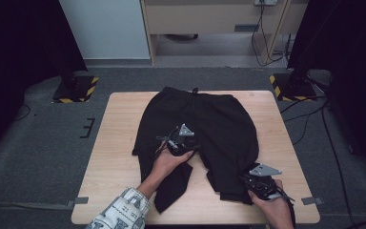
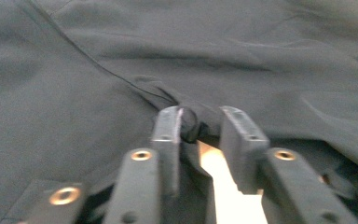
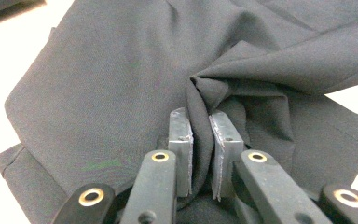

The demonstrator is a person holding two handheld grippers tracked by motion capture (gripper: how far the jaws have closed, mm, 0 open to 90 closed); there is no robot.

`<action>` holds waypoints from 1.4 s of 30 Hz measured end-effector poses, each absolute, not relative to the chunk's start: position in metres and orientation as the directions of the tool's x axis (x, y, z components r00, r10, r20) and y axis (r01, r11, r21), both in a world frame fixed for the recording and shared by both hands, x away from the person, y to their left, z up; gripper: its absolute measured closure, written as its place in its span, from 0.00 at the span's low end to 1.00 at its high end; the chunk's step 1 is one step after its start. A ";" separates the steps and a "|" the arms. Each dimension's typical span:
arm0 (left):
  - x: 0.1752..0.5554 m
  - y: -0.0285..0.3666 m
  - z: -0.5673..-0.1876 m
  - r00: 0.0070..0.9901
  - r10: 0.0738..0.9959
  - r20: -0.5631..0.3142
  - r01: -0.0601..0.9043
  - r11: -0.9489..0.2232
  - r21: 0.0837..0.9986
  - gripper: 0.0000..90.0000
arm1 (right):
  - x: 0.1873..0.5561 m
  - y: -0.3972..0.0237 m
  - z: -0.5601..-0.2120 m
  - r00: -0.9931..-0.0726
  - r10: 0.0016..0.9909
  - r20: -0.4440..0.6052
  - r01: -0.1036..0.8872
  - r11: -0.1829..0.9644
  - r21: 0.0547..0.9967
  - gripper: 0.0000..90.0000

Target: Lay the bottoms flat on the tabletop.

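Black fabric shorts point(image 1: 205, 129) lie spread across the light wooden desk point(image 1: 119, 143), the right gripper point(image 3: 200, 140) pinching a fold near the front right corner, the left gripper point(image 2: 200, 130) unclamped at the crotch seam.

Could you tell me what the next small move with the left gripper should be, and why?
Probably close the left gripper the rest of the way on the crotch of the black shorts. Its jaws stand apart with just a small fold of fabric against one pad, while the right gripper already pinches a pleat at the leg hem.
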State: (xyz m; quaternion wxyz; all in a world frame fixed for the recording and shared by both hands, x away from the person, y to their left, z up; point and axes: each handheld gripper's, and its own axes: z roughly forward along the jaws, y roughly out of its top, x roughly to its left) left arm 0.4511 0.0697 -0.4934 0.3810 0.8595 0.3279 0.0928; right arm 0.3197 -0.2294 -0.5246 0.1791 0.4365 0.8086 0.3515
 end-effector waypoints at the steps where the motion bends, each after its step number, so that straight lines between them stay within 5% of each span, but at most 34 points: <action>1: 0.452 0.069 -0.494 0.769 0.633 -0.092 0.492 -0.493 0.718 0.88 | 0.320 -0.229 -0.525 -0.553 0.833 0.019 0.582 0.370 0.725 0.90; 4: 0.452 0.068 -0.493 0.771 0.625 -0.118 0.495 -0.473 0.729 0.99 | 0.320 -0.228 -0.524 -0.557 0.830 0.013 0.576 0.375 0.726 0.91; 13: 0.457 0.049 -0.474 0.786 0.611 -0.095 0.465 -0.482 0.742 1.00 | 0.319 -0.221 -0.524 -0.569 0.822 0.028 0.580 0.377 0.722 0.87; 22: 0.461 0.033 -0.489 0.787 0.613 -0.064 0.459 -0.514 0.725 0.97 | 0.316 -0.232 -0.517 -0.523 0.850 0.060 0.593 0.313 0.741 0.58; 26: 0.455 0.044 -0.476 0.772 0.634 -0.036 0.442 -0.497 0.747 0.85 | 0.316 -0.237 -0.515 -0.501 0.863 0.062 0.597 0.293 0.746 0.53; 30: 0.448 0.058 -0.472 0.761 0.648 -0.033 0.433 -0.470 0.769 0.61 | 0.314 -0.240 -0.514 -0.490 0.870 0.053 0.598 0.291 0.747 0.48; 35: 0.442 0.063 -0.483 0.776 0.630 -0.044 0.453 -0.508 0.733 0.52 | 0.313 -0.242 -0.514 -0.486 0.872 0.057 0.602 0.286 0.745 0.45; 37: 0.444 0.061 -0.489 0.777 0.628 -0.042 0.462 -0.524 0.715 0.56 | 0.312 -0.243 -0.513 -0.488 0.871 0.057 0.602 0.288 0.744 0.45; 42: 0.454 0.056 -0.500 0.780 0.622 -0.064 0.489 -0.542 0.683 0.94 | 0.313 -0.242 -0.515 -0.490 0.870 0.053 0.604 0.295 0.740 0.46</action>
